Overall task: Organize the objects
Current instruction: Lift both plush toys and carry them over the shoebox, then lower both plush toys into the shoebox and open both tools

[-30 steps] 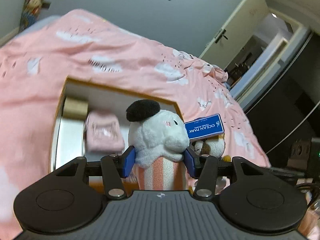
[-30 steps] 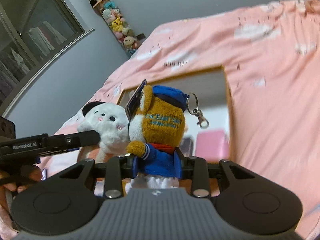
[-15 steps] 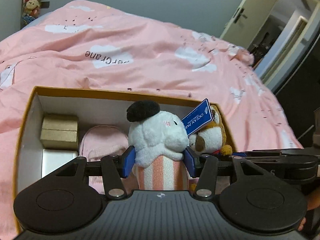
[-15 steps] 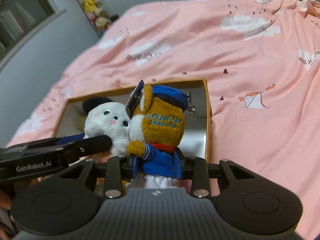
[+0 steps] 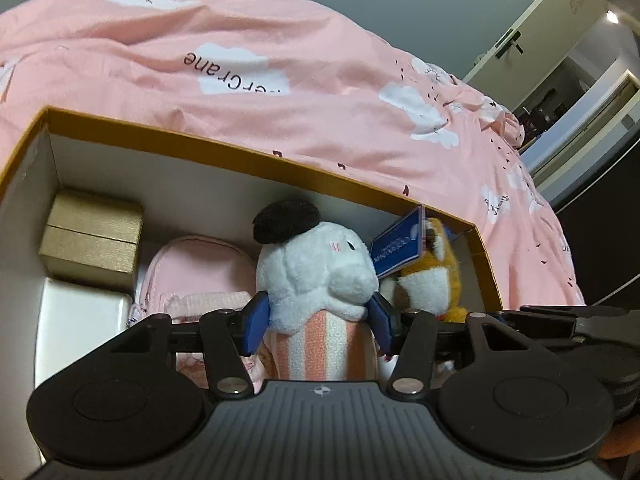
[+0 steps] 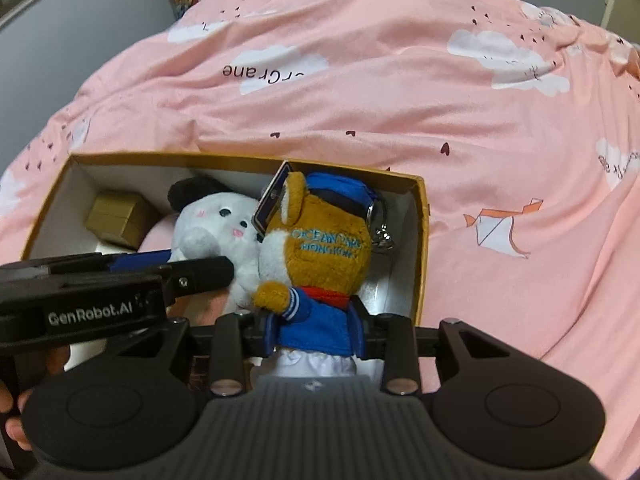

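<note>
Bear plush (image 6: 328, 248) reads "OCEAN PARK HONG KONG", clamped in right gripper (image 6: 316, 332); left gripper (image 5: 318, 322) squeezes white plush (image 5: 316, 276), both over the box (image 5: 240, 152).

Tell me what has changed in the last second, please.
Both grippers came down: the left gripper lowered the white plush and the right gripper lowered the brown plush from above the bed into the cardboard box. Neither was released; the jaws stay clamped. The gold box and pink pouch did not move.

Pink cloud-print duvet (image 5: 320, 92), door (image 5: 532, 28)
</note>
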Demonstrator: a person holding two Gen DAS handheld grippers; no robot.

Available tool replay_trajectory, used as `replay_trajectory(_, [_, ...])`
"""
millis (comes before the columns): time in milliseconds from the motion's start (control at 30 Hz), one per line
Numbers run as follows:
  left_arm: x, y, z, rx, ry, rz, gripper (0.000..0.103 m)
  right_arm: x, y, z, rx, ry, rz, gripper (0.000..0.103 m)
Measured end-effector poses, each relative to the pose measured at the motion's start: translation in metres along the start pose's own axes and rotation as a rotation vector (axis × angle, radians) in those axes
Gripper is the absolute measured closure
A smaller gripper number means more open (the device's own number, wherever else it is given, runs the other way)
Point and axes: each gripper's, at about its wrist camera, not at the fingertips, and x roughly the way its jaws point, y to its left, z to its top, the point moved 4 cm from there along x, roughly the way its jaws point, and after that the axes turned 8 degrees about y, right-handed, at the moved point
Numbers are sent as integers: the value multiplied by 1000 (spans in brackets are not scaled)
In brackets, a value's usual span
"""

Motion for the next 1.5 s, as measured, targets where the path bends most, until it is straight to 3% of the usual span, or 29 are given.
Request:
replay_trajectory(133, [0,-5,-1,14,-5,25,39,5,11,1,-63,10,-38,61])
replay_trajectory(300, [-4,-3,2,3,8,-5,36,8,18,-3,-159,5,-102,61])
replay_trajectory(433, [-16,-7,4,39,-14,3,34,2,19,-7,-209,-22,-120,45])
replay_trajectory(600, [-27,-13,1,103,34,39,50,-10,15,-8,-221,-49,-116,46])
replay_trajectory(667, [-28,-15,-4,117,54,31,55,-14,16,-12,-238,-50,-112,51])
replay_trajectory(733, [-26,-16,-9,126,69,27,56,-18,18,-19,-276,-46,-99,63])
replay_trajectory(833, [-15,-15,-11,119,84,38,60,-15,24,-31,-354,-20,-83,68])
replay_trajectory(1000, [3,-12,-14,85,108,35,63,1,29,-37,-468,-10,-166,71])
replay_trajectory(1233, [8,-4,-18,61,126,39,71,12,26,-21,-489,-24,-176,85])
replay_trajectory(1500, [12,-4,-16,55,136,52,72,25,25,-10,-443,-34,-165,86])
